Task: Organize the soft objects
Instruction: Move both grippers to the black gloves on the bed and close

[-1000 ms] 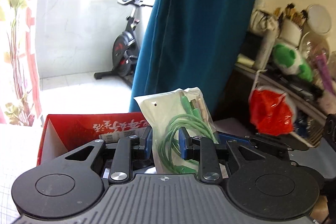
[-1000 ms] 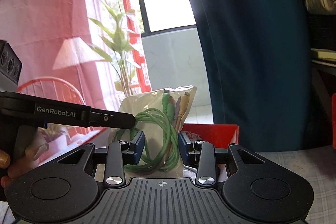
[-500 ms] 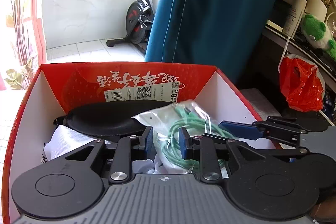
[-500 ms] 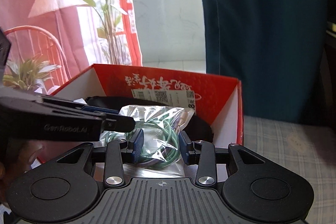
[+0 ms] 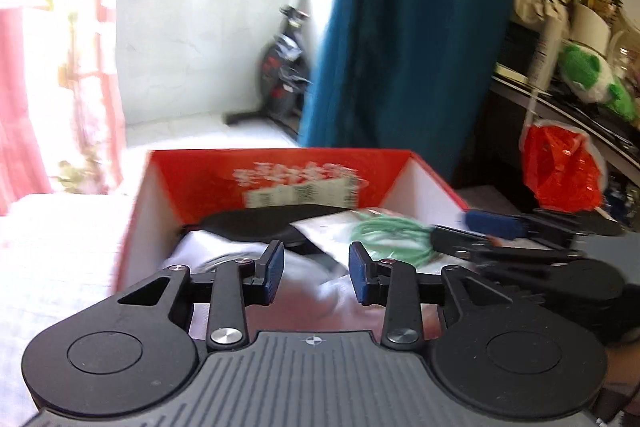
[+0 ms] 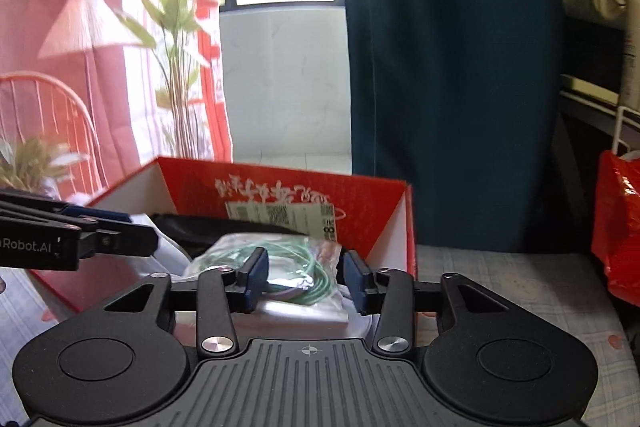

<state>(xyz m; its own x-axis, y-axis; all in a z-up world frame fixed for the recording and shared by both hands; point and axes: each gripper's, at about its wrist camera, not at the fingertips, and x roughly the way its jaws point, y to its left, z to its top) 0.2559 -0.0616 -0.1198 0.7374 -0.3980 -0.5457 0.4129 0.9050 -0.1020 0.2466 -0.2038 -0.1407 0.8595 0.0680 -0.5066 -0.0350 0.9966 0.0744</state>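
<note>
Lying in the red box [image 6: 372, 223], the bagged cable [image 6: 288, 267] looks light, limp and slippery; pinching the bag's edge seems safest. Left gripper [image 5: 316, 273] has just opened, nothing between its pads; right gripper [image 6: 304, 279] has also just opened, straddling the bag, its pads off it.
</note>
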